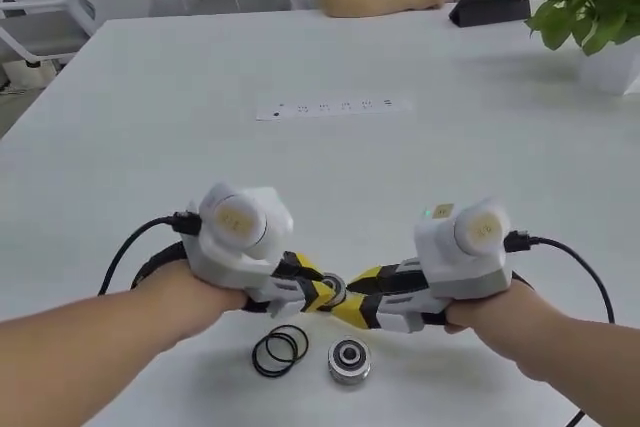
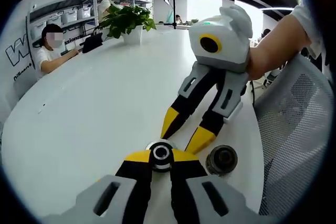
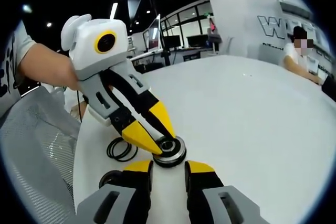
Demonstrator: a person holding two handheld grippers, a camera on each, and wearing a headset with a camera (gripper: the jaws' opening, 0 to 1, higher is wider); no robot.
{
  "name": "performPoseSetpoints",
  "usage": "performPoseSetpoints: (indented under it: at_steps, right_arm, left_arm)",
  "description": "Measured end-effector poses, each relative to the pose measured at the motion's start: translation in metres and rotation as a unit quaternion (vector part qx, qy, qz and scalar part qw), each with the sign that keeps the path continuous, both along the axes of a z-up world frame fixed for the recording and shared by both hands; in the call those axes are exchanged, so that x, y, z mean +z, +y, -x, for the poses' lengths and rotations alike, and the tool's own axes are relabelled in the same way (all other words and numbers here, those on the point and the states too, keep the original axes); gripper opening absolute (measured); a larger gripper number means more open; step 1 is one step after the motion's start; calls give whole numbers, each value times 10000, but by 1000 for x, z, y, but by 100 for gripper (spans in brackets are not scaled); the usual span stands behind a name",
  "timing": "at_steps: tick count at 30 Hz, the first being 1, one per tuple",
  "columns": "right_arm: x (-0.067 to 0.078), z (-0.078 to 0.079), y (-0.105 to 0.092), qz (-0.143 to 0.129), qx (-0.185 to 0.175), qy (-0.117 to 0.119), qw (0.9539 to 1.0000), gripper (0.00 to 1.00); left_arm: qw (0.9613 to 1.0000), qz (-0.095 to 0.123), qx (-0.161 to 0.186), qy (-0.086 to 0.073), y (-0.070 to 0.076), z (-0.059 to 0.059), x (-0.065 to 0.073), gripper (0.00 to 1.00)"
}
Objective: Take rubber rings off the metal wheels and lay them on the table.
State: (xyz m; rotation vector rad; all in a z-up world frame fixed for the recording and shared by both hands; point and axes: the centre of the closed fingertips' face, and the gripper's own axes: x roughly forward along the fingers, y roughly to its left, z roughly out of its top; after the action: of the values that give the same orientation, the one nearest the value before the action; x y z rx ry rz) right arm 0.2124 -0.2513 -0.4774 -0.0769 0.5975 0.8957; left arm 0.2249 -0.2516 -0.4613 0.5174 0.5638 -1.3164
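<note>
On the white worktop (image 1: 420,147) lie black rubber rings (image 1: 279,351) and one seemingly bare metal wheel (image 1: 349,360); the left gripper (image 2: 160,154) pinches a second wheel (image 3: 170,151), and the right gripper (image 2: 182,135) is spread beside it.

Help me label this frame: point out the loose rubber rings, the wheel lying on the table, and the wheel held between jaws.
rubber rings (image 1: 280,350), head view, middle of the overlapping loops.
wheel on the table (image 1: 349,358), head view, its top face.
held wheel (image 2: 161,153), left gripper view, its centre hub.
</note>
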Motion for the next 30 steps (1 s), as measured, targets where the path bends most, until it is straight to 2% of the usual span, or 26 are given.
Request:
performPoseSetpoints:
  at_steps: [9, 14, 16, 30]
  right_arm:
    - [2, -3, 5, -16, -7, -70, 10000, 25]
    - [1, -4, 6, 135, 69, -152, 9998, 24]
    - [-1, -1, 6, 258, 135, -193, 9994, 22]
    - [-3, 0, -4, 270, 44, -55, 9996, 7]
  left_arm:
    - [9999, 1, 119, 30, 1, 1, 0, 7]
    - [9999, 9, 143, 15, 1, 1, 0, 7]
    - [9999, 11, 152, 25, 1, 1, 0, 7]
    - [9996, 52, 260, 60, 1, 0, 0, 7]
